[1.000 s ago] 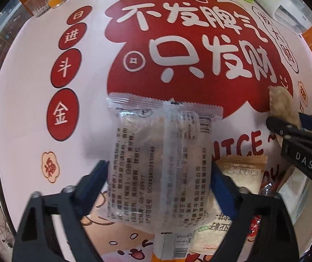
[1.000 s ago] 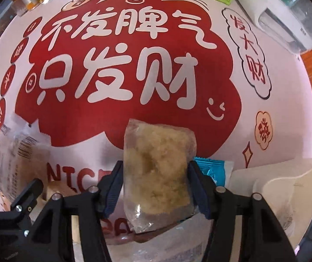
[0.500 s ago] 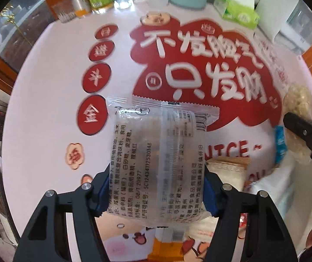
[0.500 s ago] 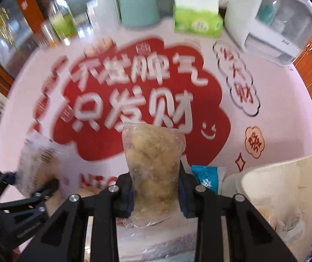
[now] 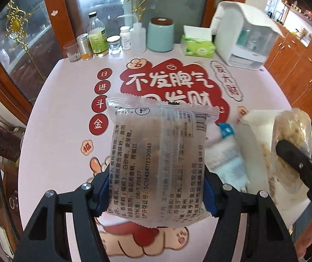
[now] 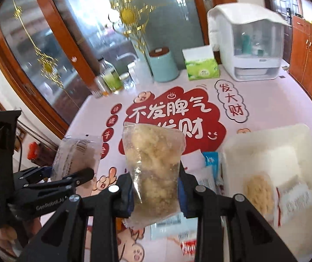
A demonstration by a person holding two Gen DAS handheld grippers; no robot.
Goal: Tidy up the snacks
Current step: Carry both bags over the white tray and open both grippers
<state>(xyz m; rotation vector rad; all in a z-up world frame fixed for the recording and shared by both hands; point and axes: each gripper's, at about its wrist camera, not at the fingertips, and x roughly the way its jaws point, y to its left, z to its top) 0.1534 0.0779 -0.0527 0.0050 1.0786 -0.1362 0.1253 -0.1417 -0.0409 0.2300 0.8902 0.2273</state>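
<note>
Spreading across both views, the pink table with its red printed cloud carries everything; clock directions below are read on each picture's face. At two o'clock in the left wrist view stands a white lidded appliance, with a green tissue box and a teal canister toward twelve, and bottles and jars at eleven.

At four o'clock in the right wrist view lies a white tray, shallow and open. It holds a pale round cracker pack and a red-edged sachet; what else it holds I cannot tell. Just beside its left rim, on the table, loose packets pile up, among them a blue one.

Clamped in the left gripper is a clear printed snack packet, lifted clear of the table, pads pressing its lower sides. It looks light, its film slippery and crinkly, the cake inside likely crumbly; a hold low across the body seems sound.

Clenched in the right gripper is a clear bag of yellowish crumbly snack, also held aloft. This one seems soft and brittle, so a gentle squeeze at mid-body should suit.
</note>
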